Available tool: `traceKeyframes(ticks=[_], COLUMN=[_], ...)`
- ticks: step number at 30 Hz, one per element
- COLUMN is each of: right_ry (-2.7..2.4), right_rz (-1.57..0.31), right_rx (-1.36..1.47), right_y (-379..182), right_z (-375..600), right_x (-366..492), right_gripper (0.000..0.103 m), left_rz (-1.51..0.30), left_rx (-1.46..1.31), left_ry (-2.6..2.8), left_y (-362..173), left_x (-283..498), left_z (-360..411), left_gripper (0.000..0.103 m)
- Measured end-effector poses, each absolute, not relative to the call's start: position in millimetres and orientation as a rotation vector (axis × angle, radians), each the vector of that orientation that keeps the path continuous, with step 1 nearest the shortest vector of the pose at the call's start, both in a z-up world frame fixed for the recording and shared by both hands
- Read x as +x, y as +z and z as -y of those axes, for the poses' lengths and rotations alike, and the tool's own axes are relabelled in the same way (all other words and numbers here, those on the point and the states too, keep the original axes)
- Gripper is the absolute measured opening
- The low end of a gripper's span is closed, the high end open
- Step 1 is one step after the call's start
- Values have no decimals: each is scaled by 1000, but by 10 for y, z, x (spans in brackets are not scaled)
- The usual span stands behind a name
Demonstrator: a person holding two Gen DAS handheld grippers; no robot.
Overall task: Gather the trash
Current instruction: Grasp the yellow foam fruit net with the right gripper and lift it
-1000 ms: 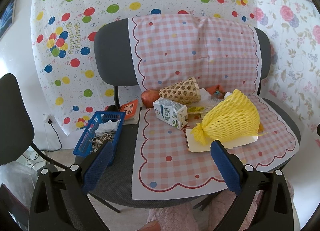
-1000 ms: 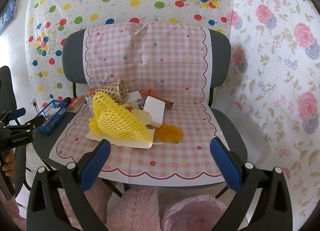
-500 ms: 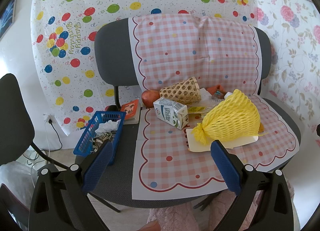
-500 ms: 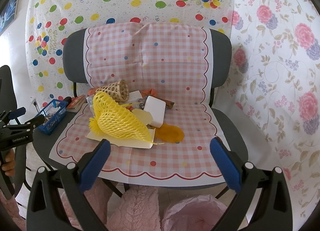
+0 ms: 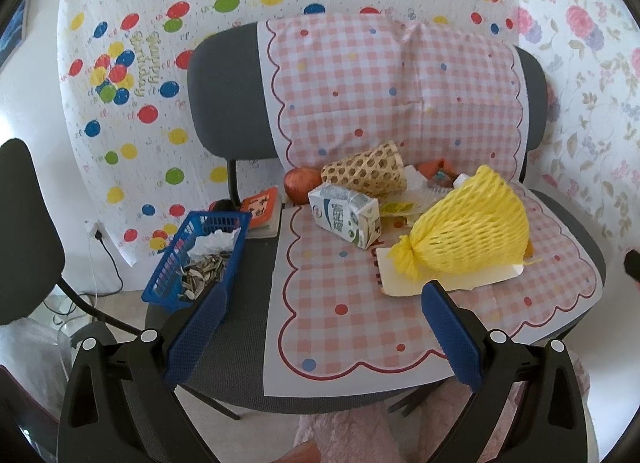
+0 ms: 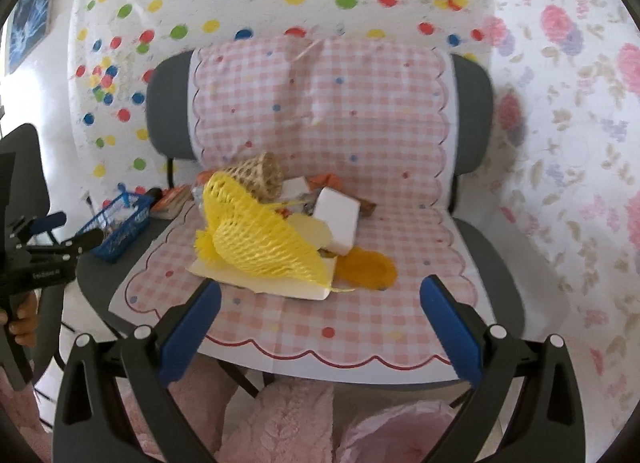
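Trash lies on a pink checked cloth (image 5: 340,295) over a grey chair seat. A yellow foam fruit net (image 5: 468,235) (image 6: 260,239) rests on a cream card (image 6: 264,279). Left of it lies a crushed milk carton (image 5: 346,215); behind it a woven bamboo cup (image 5: 364,173) lies on its side. A white box (image 6: 336,219) and an orange peel (image 6: 366,267) lie right of the net. My left gripper (image 5: 322,319) is open and empty, short of the seat. My right gripper (image 6: 320,307) is open and empty, just short of the card.
A blue basket (image 5: 200,259) with seed shells and tissue stands on the seat's left edge; it also shows in the right wrist view (image 6: 118,223). A red round fruit (image 5: 300,189) and an orange booklet (image 5: 260,207) lie behind. A black chair (image 5: 24,231) stands left. Pink fluffy fabric (image 6: 280,423) is below.
My right gripper has moved forward and down toward the yellow net and card. The left gripper has barely moved. Both remain open.
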State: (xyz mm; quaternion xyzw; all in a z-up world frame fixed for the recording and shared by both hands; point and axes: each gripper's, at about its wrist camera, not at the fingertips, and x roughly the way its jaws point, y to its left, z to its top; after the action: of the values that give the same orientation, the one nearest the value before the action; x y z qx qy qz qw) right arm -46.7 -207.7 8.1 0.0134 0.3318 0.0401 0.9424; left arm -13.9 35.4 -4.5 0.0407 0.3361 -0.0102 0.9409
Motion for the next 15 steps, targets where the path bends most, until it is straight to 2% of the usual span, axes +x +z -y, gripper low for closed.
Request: traceKeyframes(ticks=[15], right_ry=[280], right_rz=[-731], right_rx=[-9], right_y=[-338], right_z=[1896], right_x=[306], right_gripper=[97], left_rz=[-740], left_rx=[49], left_ry=[-95], left_y=[-354], left_x=[252], left_z=[-355], left_gripper=[95])
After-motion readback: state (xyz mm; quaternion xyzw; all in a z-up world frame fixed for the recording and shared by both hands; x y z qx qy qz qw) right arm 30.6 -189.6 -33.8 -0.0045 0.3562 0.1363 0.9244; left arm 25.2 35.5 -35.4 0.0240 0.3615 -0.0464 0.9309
